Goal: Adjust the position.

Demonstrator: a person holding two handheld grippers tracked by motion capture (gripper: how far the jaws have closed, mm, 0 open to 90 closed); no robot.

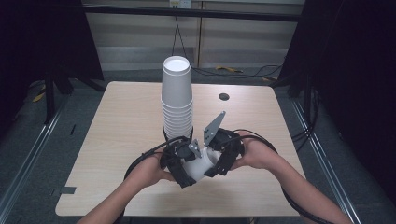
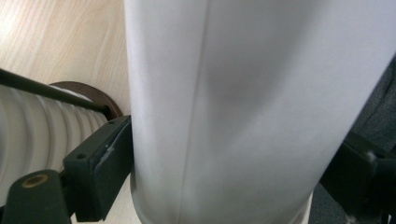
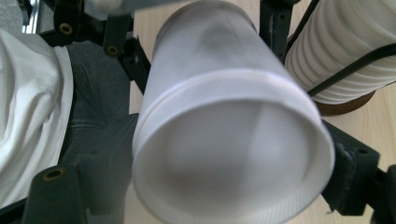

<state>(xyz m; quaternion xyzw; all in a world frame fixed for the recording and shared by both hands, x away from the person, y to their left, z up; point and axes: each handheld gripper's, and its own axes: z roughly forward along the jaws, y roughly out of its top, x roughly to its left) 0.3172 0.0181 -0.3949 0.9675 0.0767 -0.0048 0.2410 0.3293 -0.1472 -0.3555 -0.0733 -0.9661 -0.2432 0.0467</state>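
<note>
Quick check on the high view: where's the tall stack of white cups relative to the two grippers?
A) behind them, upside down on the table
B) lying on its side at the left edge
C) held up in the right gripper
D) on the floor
A: the stack of white cups stands bottoms-up on the table, beyond the left gripper and right gripper, which meet on a single cup.

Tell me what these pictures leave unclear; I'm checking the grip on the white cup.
- High view: cup mostly hidden by both grippers; contact unseen.
- Left gripper view: cup's rim cut off by the frame.
- Right gripper view: cup's mouth blurred; right gripper pads hidden behind it.
- Cup stack: count too small to tell.
</note>
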